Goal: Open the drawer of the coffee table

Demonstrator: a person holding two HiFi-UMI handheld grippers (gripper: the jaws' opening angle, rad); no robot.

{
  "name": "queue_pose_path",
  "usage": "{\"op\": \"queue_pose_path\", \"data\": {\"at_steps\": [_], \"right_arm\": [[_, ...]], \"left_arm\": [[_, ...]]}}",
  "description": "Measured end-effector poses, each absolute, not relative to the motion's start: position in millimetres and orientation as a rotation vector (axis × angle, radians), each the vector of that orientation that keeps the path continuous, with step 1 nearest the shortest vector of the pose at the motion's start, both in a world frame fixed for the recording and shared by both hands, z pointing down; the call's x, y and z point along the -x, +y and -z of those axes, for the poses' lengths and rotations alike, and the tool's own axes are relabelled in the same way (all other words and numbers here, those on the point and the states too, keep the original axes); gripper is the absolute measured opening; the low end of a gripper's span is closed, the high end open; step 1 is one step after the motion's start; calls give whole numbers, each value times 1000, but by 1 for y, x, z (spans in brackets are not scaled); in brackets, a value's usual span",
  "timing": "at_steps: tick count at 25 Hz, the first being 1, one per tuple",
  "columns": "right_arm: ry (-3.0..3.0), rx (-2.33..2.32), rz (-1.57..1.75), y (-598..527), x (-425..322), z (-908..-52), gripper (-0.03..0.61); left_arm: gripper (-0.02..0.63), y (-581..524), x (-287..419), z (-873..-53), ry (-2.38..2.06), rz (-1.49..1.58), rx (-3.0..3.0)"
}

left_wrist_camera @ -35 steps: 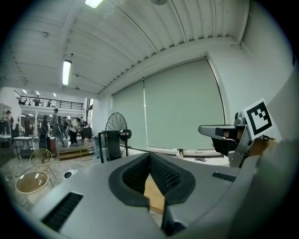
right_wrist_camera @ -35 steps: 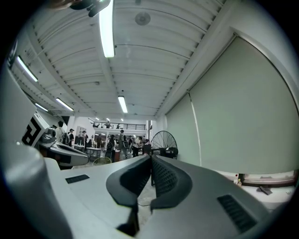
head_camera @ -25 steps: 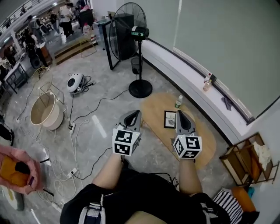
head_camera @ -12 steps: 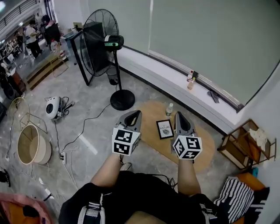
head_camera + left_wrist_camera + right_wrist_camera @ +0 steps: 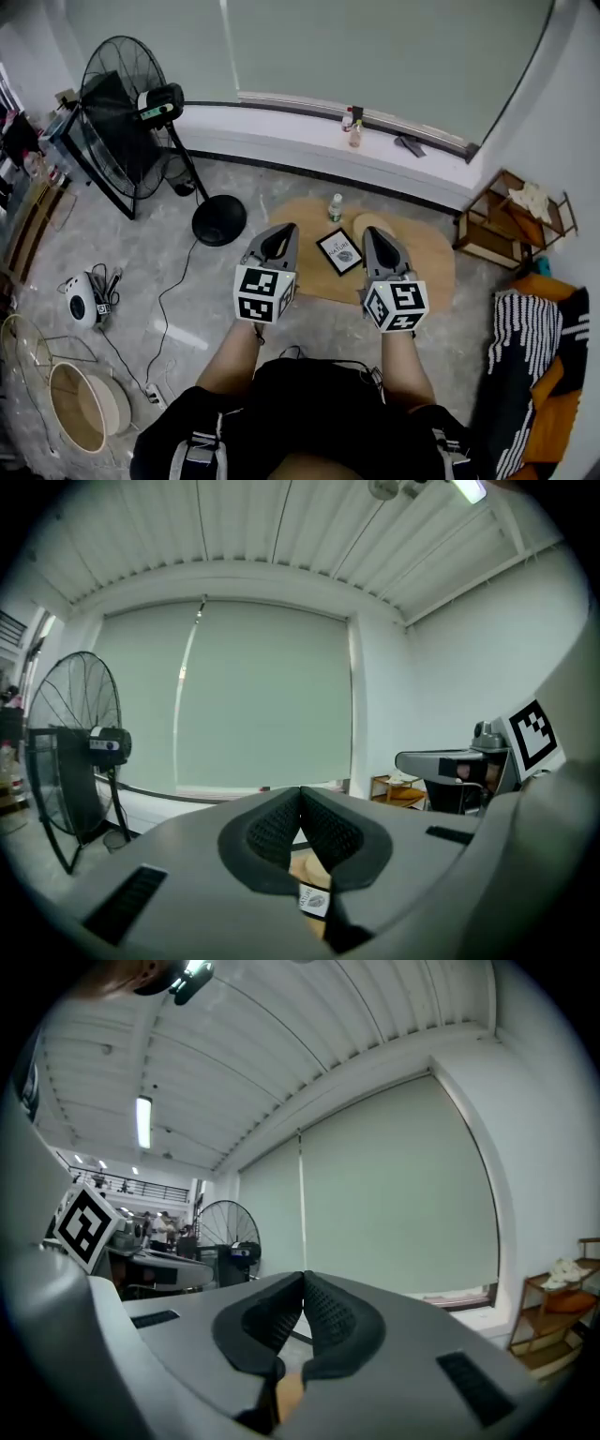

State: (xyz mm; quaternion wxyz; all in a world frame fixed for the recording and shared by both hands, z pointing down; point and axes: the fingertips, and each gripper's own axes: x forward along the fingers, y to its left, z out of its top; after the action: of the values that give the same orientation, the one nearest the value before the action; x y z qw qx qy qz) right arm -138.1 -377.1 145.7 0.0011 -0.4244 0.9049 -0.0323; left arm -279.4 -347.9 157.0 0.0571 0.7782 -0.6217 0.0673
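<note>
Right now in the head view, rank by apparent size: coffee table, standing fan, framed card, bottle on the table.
Coffee table and standing fan: about alike; the fan stands nearer the camera, so unranked.
Framed card.
Bottle, smallest.

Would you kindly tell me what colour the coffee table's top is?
The coffee table is light tan wood; the head view shows it best.

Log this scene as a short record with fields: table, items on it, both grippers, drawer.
table: wooden coffee table, on the floor ahead
on it: bottle, framed card
left gripper: shut, empty, in the air
right gripper: shut, empty, in the air
drawer: not visible in any view
</note>
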Motion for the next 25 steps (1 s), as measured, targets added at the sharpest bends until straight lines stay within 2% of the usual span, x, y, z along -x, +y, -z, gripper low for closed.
{"op": "queue_pose_path", "data": {"at_steps": [6, 14, 19, 25], "right_arm": [[2784, 1488, 169, -364, 121, -162, 15], [2719, 1563, 215, -307, 104, -173, 15], [2685, 1606, 290, -246, 92, -199, 15], [2691, 1625, 442, -188, 96, -264, 15]], "left_arm": [[20, -354, 264, -165, -1710, -205, -2485], [20, -310, 242, -172, -1623, -252, -2564], [20, -249, 234, -187, -1612, -333, -2593], [20, -177, 252, -242, -1611, -420, -2501]]}}
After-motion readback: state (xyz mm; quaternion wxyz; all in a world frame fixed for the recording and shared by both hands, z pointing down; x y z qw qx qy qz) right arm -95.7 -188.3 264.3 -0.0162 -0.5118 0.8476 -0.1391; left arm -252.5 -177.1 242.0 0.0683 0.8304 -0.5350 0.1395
